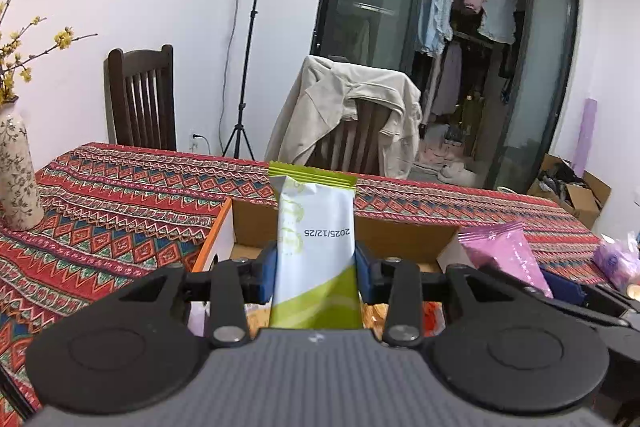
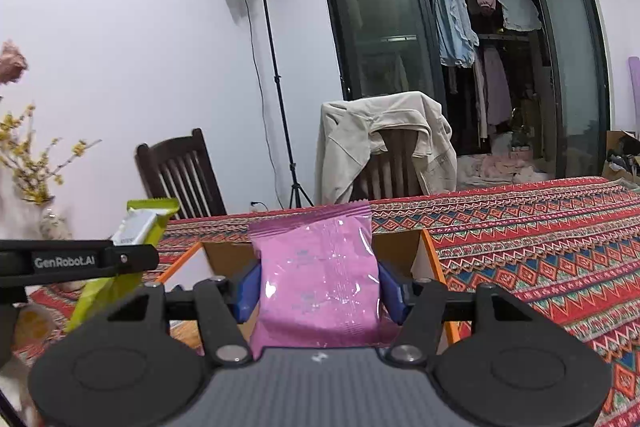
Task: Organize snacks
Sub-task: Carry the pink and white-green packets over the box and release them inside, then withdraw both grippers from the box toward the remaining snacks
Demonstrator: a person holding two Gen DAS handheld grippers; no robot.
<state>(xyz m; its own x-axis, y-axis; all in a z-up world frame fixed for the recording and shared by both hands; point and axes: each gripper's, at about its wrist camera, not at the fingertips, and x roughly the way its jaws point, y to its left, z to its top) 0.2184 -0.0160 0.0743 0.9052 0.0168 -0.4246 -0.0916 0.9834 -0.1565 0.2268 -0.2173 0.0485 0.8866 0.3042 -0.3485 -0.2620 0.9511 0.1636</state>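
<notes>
- Two grippers each carry one snack above the box (image 1: 256, 223) at lower centre of both views.
- Left gripper (image 1: 316, 271) pinches the green bar (image 1: 314, 247) by its long edges; the bar stands upright, its sealed end on top, which probably helps it drop in end-first.
- Right gripper (image 2: 318, 291) pinches the pink pouch (image 2: 316, 267) across its width, also upright and clear of the box walls.
- Both snacks hang side by side and near each other; collision between the grippers is the main risk.
- Vase (image 1: 18, 175) stands at left edge on the tablecloth (image 1: 120, 187), apart from the box.
- Chairs (image 1: 140, 95) behind the table obstruct nothing.
</notes>
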